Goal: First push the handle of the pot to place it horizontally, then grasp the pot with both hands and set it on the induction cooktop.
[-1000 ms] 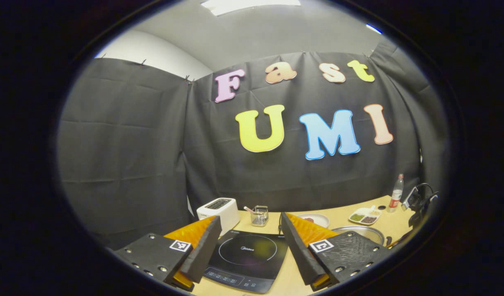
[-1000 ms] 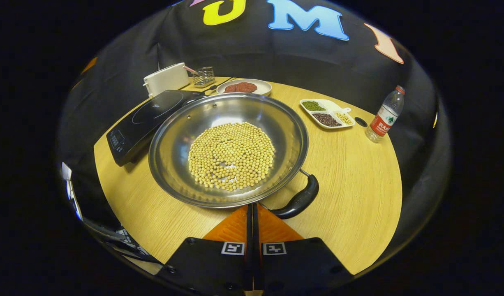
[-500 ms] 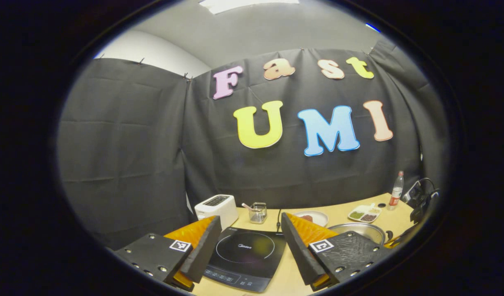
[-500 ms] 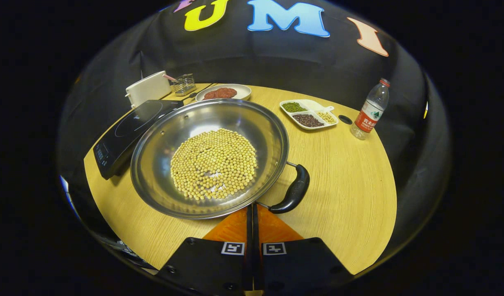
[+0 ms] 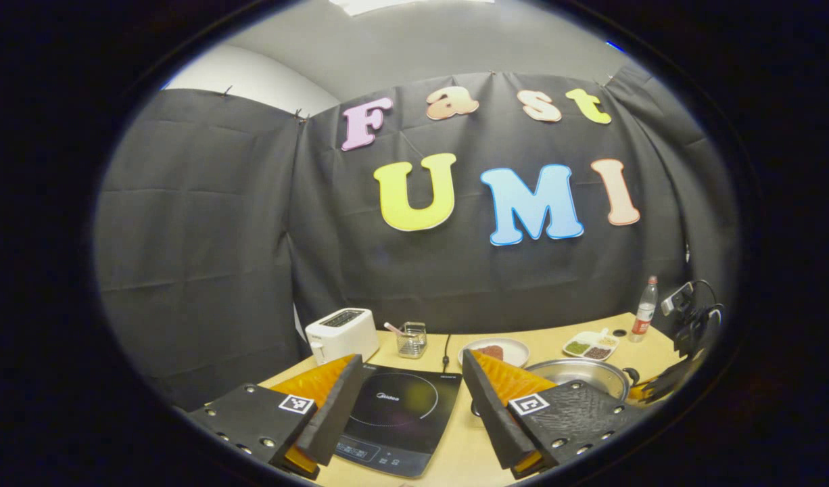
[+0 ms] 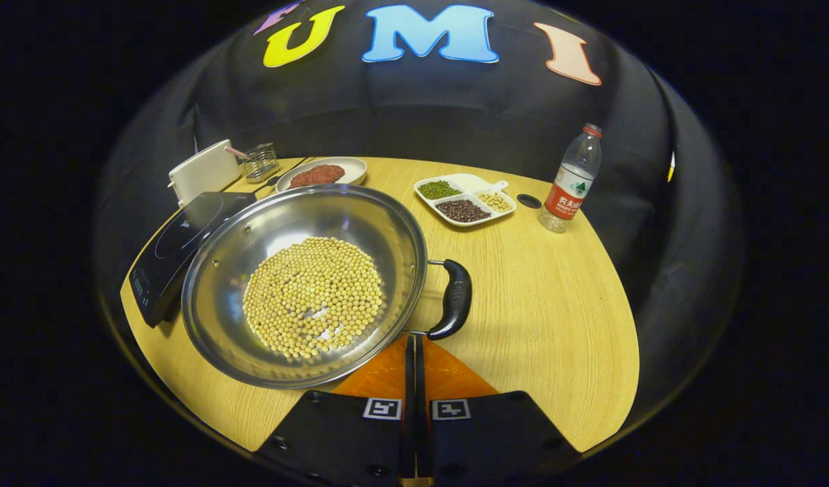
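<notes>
Pot (image 5: pixel 580 374) partly hidden behind left hand-held gripper's finger (image 5: pixel 502 406); cooktop (image 6: pixel 174 247) partly behind pot rim.

Overhead light, dim booth. Glare patch inside pot (image 6: pixel 299 284) around 10 o'clock; handle (image 6: pixel 453 299) drops a soft shadow on table (image 6: pixel 556 318) toward 3 o'clock. Both views sharp at centre, heavy fisheye bending at rims, slight edge softness.
</notes>
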